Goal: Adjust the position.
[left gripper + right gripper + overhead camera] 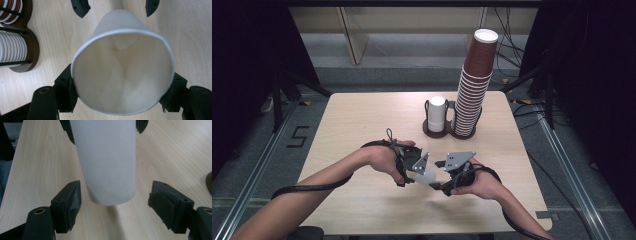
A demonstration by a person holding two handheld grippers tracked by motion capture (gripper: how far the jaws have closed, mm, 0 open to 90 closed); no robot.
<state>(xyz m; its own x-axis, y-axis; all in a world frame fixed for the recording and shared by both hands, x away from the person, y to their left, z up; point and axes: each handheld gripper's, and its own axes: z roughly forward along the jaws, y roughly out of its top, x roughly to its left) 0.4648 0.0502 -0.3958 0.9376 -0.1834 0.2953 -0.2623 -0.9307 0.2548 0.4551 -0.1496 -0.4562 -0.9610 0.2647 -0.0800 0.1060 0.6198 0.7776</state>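
A white paper cup (424, 176) (122, 70) (107, 162) hangs on its side just above the wooden table (362, 115), near the front middle. My left gripper (416, 167) (121, 90) is shut on the cup's rim, and its pads squeeze the open mouth into an oval. From the opposite side, my right gripper (439, 182) (115, 205) faces the cup's closed bottom. Its jaws stand on either side of the cup's base with a gap on each side, so no pad touches it. A person's hands hold both grippers.
A dark two-slot holder (447, 131) (27, 50) stands at the back middle of the table. It carries a short white cup stack (437, 114) and a tall leaning stack of brown cups (474, 85). Dark stands and cables flank the table.
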